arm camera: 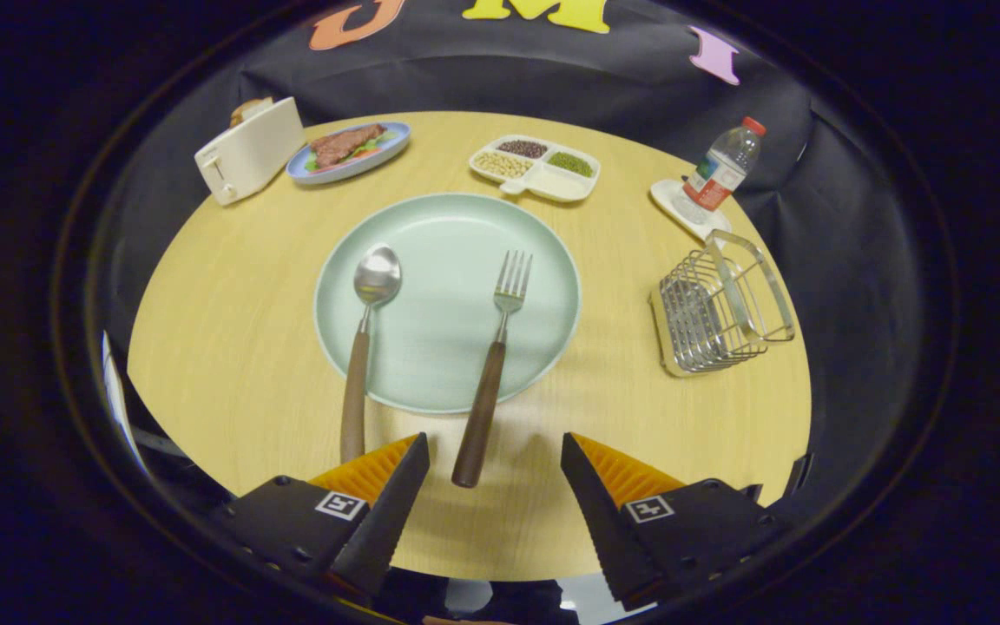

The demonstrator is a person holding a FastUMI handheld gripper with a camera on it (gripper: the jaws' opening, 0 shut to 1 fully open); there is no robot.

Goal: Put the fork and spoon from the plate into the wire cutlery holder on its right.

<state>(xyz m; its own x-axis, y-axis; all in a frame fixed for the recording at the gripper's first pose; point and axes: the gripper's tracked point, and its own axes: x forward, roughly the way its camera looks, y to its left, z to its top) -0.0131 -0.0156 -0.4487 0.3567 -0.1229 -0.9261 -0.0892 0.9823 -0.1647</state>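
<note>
While the gripper [493, 451] gapes empty, the fork [491, 382] lies ahead.

Just ahead of the gripper [493, 451] with its 2 fingers apart, fork [490, 375] and spoon [365, 340] lie on the plate [448, 230], wire cutlery holder [720, 312] to its right.

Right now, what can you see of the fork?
The fork has a shiny metal four-tined head and a dark brown wood-look handle. It lies flat, tines on the pale green plate, handle crossing the rim onto the wooden table. The handle's end lies between the open gripper's fingertips, untouched.
</note>
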